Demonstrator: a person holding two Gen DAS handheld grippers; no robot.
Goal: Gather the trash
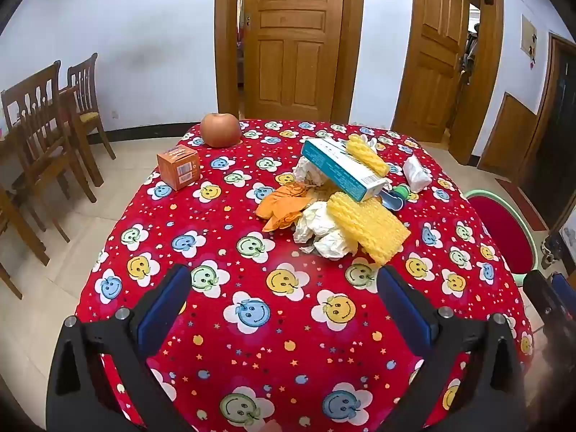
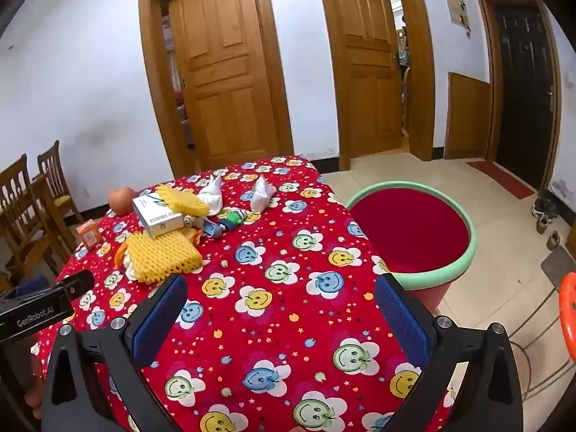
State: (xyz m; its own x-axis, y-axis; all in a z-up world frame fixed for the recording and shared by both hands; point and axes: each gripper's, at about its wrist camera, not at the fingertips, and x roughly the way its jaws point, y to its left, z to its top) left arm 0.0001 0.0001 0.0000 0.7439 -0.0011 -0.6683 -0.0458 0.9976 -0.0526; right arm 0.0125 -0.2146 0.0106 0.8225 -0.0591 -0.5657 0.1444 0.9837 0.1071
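Note:
A heap of trash lies on the red smiley-print tablecloth [image 1: 223, 288]: yellow foam fruit nets [image 1: 367, 230] [image 2: 158, 257], crumpled white paper [image 1: 320, 230], an orange wrapper [image 1: 284, 205], a teal-and-white carton [image 1: 342, 169] [image 2: 158, 216] and a white tissue wad [image 1: 415, 174] [image 2: 261, 194]. My left gripper [image 1: 282, 288] stands open over the cloth, just short of the heap, nothing between its blue pads. My right gripper [image 2: 280, 298] is open too, over bare cloth right of the heap. The left gripper's body [image 2: 39, 306] shows at the right wrist view's left edge.
An apple [image 1: 220, 129] and a small orange box [image 1: 179, 166] sit at the table's far left. A red basin with a green rim [image 2: 410, 230] [image 1: 504, 230] stands beside the table's right edge. Wooden chairs [image 1: 43, 133] stand left; doors behind.

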